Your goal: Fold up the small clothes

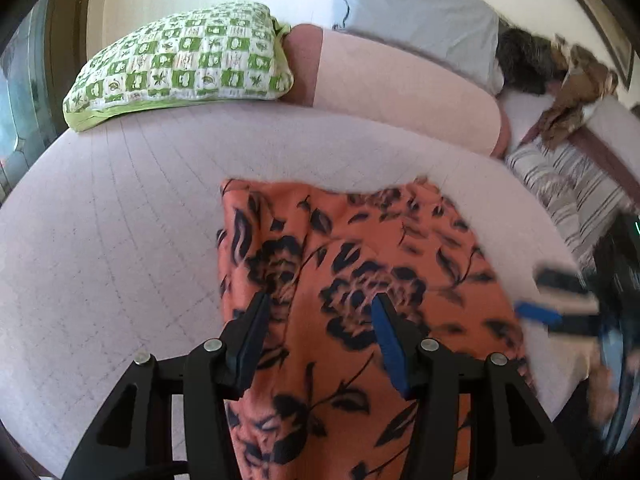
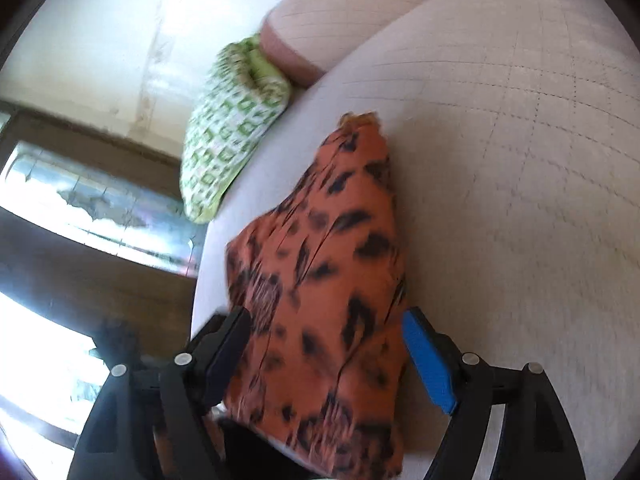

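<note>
Orange cloth with a dark flower print (image 1: 344, 280), a small soft garment, lies spread on the pale pink quilted bed cover (image 1: 120, 220), with its near end running over the edge of the bed towards the cameras. In the right wrist view the same cloth (image 2: 320, 280) looks like a long strip that narrows to a point far from the camera.

Over it is the left gripper (image 1: 320, 312), with its black fingers about half apart. The cloth is seen between and under the fingers, but the pads do not press on it, so this gripper holds nothing. The right gripper (image 2: 326, 324) has its jaws wide. The cloth passes between the black finger and the blue pad (image 2: 428, 360), and no pad squeezes it. In the left wrist view the right gripper (image 1: 560, 300) is a blurred shape at the right edge of the cloth.

Farther on the bed, at the left, is a green and white checked pillow (image 1: 180, 64). Beside it is a long pink bolster (image 1: 400, 80), and behind that a grey pillow (image 1: 420, 12). At the right side there is a striped fabric (image 1: 568, 184) and a brown patterned cloth (image 1: 576, 84).
</note>
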The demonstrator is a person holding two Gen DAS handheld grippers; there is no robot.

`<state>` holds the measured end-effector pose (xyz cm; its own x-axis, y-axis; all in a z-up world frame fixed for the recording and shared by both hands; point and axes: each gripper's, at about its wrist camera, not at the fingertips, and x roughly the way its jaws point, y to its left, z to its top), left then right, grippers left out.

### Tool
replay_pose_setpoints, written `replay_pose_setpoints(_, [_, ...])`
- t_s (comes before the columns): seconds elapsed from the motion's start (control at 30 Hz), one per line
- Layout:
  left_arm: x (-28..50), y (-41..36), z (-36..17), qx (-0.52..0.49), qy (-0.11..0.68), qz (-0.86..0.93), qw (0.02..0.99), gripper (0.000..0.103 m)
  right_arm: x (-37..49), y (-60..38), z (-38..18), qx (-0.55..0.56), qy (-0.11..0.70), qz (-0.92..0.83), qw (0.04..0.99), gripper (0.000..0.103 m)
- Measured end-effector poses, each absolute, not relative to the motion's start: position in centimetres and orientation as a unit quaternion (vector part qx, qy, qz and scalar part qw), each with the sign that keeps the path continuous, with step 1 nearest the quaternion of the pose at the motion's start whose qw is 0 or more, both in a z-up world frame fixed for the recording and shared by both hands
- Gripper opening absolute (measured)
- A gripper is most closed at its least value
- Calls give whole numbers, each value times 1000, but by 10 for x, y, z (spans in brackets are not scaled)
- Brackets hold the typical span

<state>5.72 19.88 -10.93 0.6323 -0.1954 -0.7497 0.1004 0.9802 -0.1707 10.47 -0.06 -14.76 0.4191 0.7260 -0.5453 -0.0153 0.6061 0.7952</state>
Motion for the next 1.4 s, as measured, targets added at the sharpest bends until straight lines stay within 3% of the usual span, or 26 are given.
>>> replay_pose_setpoints(0.03, [61, 200, -122, -48, 441, -69, 893, 53, 117, 2, -156, 366, 493, 245, 750, 80])
replay_pose_setpoints(0.07, [63, 201, -133, -38, 452, -57, 889, 53, 123, 5, -164, 358, 511, 248, 741, 65])
replay_pose_setpoints(0.1, [63, 202, -136, -28, 448, -50, 892, 55, 130, 17, -173, 342, 534, 252, 732, 37])
replay_pose_setpoints(0.2, [68, 216, -146, -70, 466, -51, 881, 59, 115, 34, -137, 264, 497, 245, 790, 35])
replay_pose_setpoints(0.27, [72, 225, -153, -109, 471, -58, 874, 61, 115, 38, -142, 239, 504, 236, 796, 35])
replay_pose_setpoints(0.33, [72, 221, -148, -96, 468, -56, 877, 62, 123, 32, -165, 264, 533, 226, 771, 47])
replay_pose_setpoints(0.4, [71, 219, -149, -89, 463, -61, 879, 62, 124, 23, -161, 298, 525, 239, 760, 68])
replay_pose_setpoints(0.47, [72, 220, -149, -100, 464, -63, 878, 62, 125, 18, -147, 302, 499, 248, 773, 77])
replay_pose_setpoints(0.63, [70, 217, -150, -89, 461, -62, 881, 62, 178, 2, -159, 360, 503, 206, 758, 79])
replay_pose_setpoints(0.67, [71, 216, -150, -91, 461, -62, 880, 62, 188, 9, -169, 364, 515, 216, 745, 64])
replay_pose_setpoints(0.7, [71, 215, -151, -90, 461, -63, 881, 62, 195, 18, -174, 352, 528, 230, 737, 24])
replay_pose_setpoints(0.83, [67, 219, -145, -105, 462, -66, 878, 62, 182, 35, -148, 245, 508, 203, 800, 24])
replay_pose_setpoints(0.93, [59, 234, -121, -141, 430, -83, 888, 61, 175, 27, -134, 229, 501, 185, 814, 42])
replay_pose_setpoints(0.97, [58, 242, -108, -151, 409, -94, 895, 61, 169, 25, -125, 214, 488, 173, 828, 63])
replay_pose_setpoints(1.0, [60, 247, -100, -156, 401, -99, 897, 62, 161, 21, -118, 204, 473, 163, 841, 68])
replay_pose_setpoints(1.13, [103, 276, -103, -190, 412, -102, 885, 59, 126, 32, -87, 204, 438, 235, 844, 68])
replay_pose_setpoints(1.17, [114, 282, -110, -207, 424, -105, 875, 52, 118, 42, -83, 200, 439, 262, 836, 68])
replay_pose_setpoints(1.2, [127, 286, -116, -220, 435, -113, 866, 32, 113, 49, -84, 193, 443, 280, 829, 68])
replay_pose_setpoints(1.23, [137, 286, -120, -221, 441, -121, 861, 25, 107, 54, -87, 186, 451, 292, 823, 68])
replay_pose_setpoints(1.33, [154, 277, -122, -203, 447, -149, 858, 24, 97, 76, -113, 162, 491, 312, 797, 68])
replay_pose_setpoints(1.4, [160, 269, -133, -151, 459, -129, 866, 22, 94, 80, -116, 145, 477, 311, 809, 69])
